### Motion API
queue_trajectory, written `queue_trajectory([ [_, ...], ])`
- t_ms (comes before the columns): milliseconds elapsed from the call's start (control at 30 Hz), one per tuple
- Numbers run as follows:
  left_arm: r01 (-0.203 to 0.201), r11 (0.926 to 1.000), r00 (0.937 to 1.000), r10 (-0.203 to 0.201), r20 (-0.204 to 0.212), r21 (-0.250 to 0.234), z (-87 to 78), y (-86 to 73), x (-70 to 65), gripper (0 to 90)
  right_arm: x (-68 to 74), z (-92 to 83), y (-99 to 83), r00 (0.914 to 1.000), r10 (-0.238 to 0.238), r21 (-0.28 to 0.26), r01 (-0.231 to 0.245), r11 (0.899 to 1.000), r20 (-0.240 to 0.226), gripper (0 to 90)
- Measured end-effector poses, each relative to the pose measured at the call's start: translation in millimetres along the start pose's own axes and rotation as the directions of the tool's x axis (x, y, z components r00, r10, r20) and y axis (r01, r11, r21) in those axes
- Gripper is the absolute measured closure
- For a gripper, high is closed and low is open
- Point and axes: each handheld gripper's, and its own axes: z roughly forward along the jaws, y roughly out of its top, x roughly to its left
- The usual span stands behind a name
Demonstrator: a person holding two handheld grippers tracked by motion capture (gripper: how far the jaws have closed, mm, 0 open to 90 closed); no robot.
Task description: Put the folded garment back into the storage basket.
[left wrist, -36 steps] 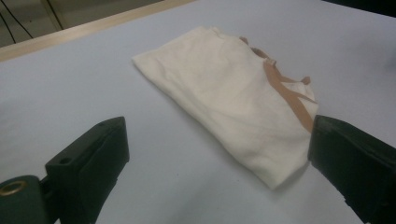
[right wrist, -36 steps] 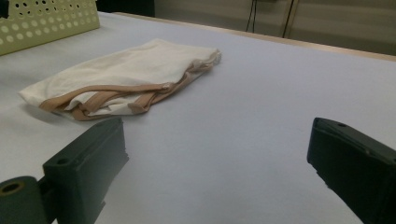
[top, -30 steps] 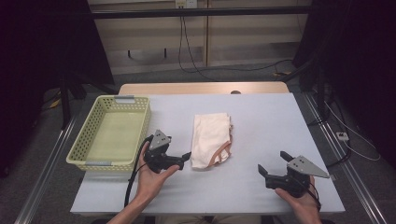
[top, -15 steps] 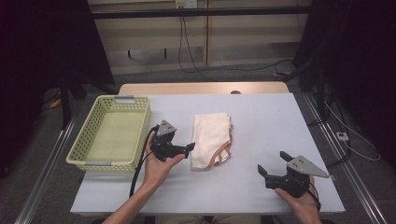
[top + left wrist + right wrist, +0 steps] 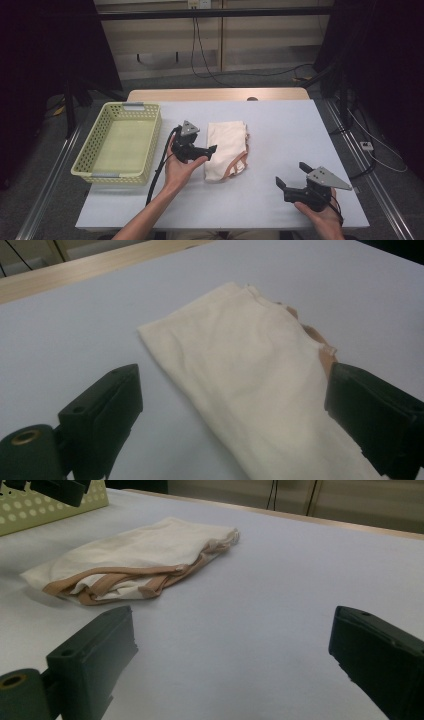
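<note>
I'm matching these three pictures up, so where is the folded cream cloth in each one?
High view: folded cream cloth at table centre, right of the left gripper.
Left gripper view: centre, between the jaws.
Right gripper view: upper left.
Shared landmark: its tan trim.

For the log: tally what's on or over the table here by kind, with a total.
Baskets: 1, the yellow-green basket, on the table's left side
Folded cloths: 1, the cream cloth with tan trim
Handheld grippers: 2, the left gripper at the cloth's edge, the right gripper near the front right
Total: 4
</note>
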Motion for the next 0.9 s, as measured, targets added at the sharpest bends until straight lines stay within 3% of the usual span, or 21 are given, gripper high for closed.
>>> queue_trajectory([
  [200, 0.032, 0.9993, 0.9994, -0.032, 0.015, 0.018, 12.5, 7.1, 3.8, 10.1, 0.0, 0.3, 0.1, 1.0000, -0.003, 0.000, 0.003, 1.000, -0.002, 4.6],
  [300, 0.026, 0.9992, 0.9997, -0.026, 0.004, 0.031, 19.3, 9.1, 4.1, 12.5, -0.1, 0.3, -0.1, 1.0000, -0.001, 0.001, 0.001, 1.000, -0.002, 4.6],
  [367, 0.058, 0.9973, 0.9980, -0.059, 0.023, 0.045, 25.5, 8.2, 5.9, 12.7, -0.3, 0.3, -0.1, 1.0000, 0.000, 0.002, 0.000, 1.000, -0.003, 4.6],
  [433, 0.031, 0.9979, 0.9995, -0.030, -0.009, 0.057, 30.1, 6.6, 5.1, 13.7, -0.5, -0.2, 0.0, 1.0000, -0.004, -0.001, 0.004, 1.000, 0.000, 4.9],
  [533, 0.073, 0.9946, 0.9972, -0.074, 0.010, 0.074, 37.0, 2.8, 10.8, 15.8, -0.7, -0.3, -0.1, 1.0000, -0.001, 0.001, 0.001, 1.000, -0.001, 4.8],
  [767, 0.105, 0.9913, 0.9944, -0.104, -0.019, 0.080, 47.0, -2.6, 19.7, 27.9, -0.4, 1.0, -0.6, 0.9999, -0.005, 0.011, 0.005, 1.000, -0.009, 4.7],
  [867, 0.151, 0.9825, 0.9880, -0.153, 0.016, 0.110, 51.2, -4.3, 23.0, 34.7, -0.1, 1.5, -0.8, 0.9999, -0.004, 0.015, 0.004, 1.000, -0.014, 4.7],
  [900, 0.128, 0.9841, 0.9914, -0.130, 0.013, 0.123, 51.9, -4.4, 23.2, 34.9, 0.0, 1.6, -0.8, 0.9999, -0.005, 0.015, 0.005, 1.000, -0.015, 4.7],
])
